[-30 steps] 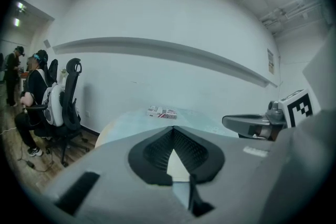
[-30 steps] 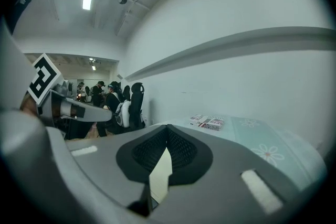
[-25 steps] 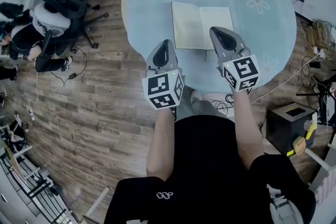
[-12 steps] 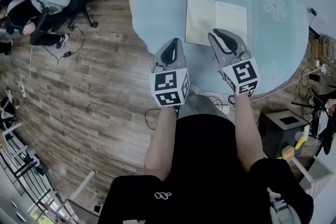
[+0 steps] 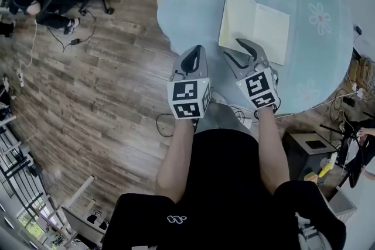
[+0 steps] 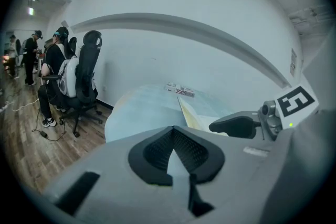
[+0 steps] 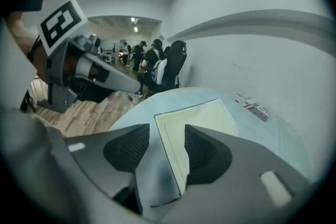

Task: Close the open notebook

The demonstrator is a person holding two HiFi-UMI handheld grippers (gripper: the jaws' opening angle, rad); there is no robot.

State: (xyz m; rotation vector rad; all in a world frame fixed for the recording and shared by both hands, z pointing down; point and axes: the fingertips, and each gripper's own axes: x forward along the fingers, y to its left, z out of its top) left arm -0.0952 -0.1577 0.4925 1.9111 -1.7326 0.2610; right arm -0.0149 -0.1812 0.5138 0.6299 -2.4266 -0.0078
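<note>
No wording can be read. The flat packet [image 7: 256, 108] on the tabletop [image 5: 193, 3], right of centre in the right gripper view, bears red and dark print too small to make out. The marker cubes [image 5: 188, 99] show only black-and-white square patterns.

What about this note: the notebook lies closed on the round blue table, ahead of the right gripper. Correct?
No: the notebook lies open, as the head view shows. It is on the round blue table, ahead of the right gripper, whose empty jaws are opening.

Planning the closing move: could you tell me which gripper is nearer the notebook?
Right. The right gripper, jaws opening, empty, is at the notebook's near edge; the left gripper is off its left corner.
</note>
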